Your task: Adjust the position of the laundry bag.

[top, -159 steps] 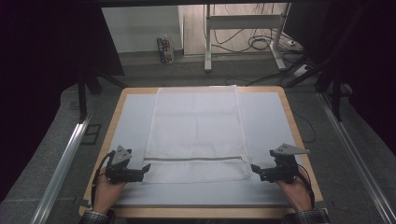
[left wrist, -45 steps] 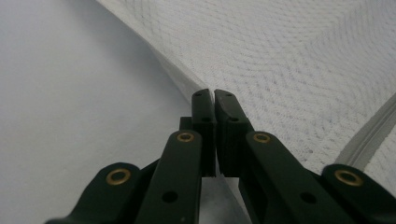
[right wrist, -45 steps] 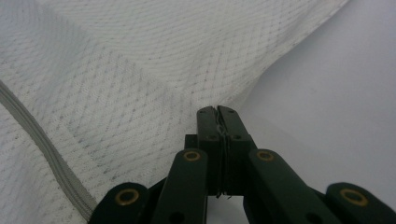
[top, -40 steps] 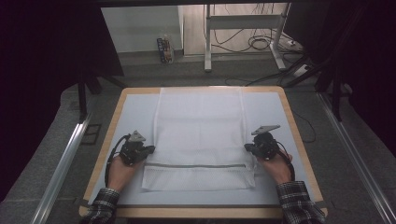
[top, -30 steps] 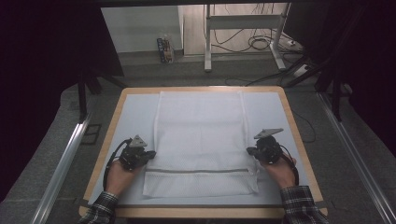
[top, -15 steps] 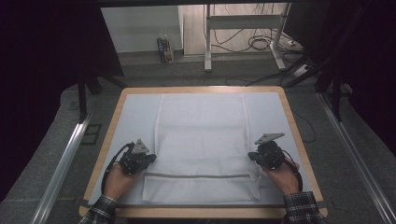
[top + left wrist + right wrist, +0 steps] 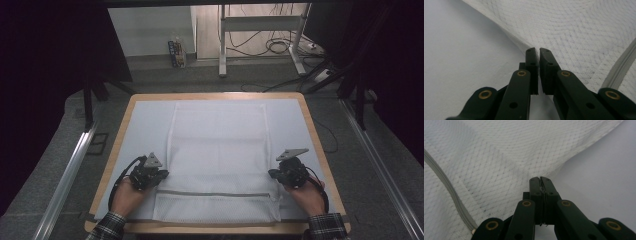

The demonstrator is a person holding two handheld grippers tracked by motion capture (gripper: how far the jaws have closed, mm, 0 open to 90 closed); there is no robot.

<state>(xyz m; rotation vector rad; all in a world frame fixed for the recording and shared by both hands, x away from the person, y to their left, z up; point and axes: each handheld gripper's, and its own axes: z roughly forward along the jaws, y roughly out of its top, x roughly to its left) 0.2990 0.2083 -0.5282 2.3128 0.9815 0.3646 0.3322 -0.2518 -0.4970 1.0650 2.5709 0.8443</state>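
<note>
A white mesh bag (image 7: 217, 145) lies flat on the white table top (image 7: 142, 125), its grey zip (image 7: 215, 194) running across near the front. My left gripper (image 7: 164, 174) is at the bag's left edge, level with the zip's left end. In the left gripper view the jaws (image 7: 539, 50) stand nearly together, and the mesh edge (image 7: 574, 30) rises in a ridge to their tips. My right gripper (image 7: 272, 174) is at the bag's right edge. In the right gripper view the gripper (image 7: 540, 179) is shut with a sliver of the mesh bag (image 7: 486, 157) pinched between the jaws; the zip (image 7: 446, 202) runs at left.
The table has a wooden rim (image 7: 125, 117) and ends just in front of the person's hands. Metal rails run along the floor at left (image 7: 65, 185) and right (image 7: 385, 175). Beyond the table stand desk legs with cables (image 7: 280, 45) and a small carton (image 7: 176, 52).
Both grippers have moved toward the near edge of the table, and the mesh bag has slid that way with them; its front hem now lies close to the front rim.
</note>
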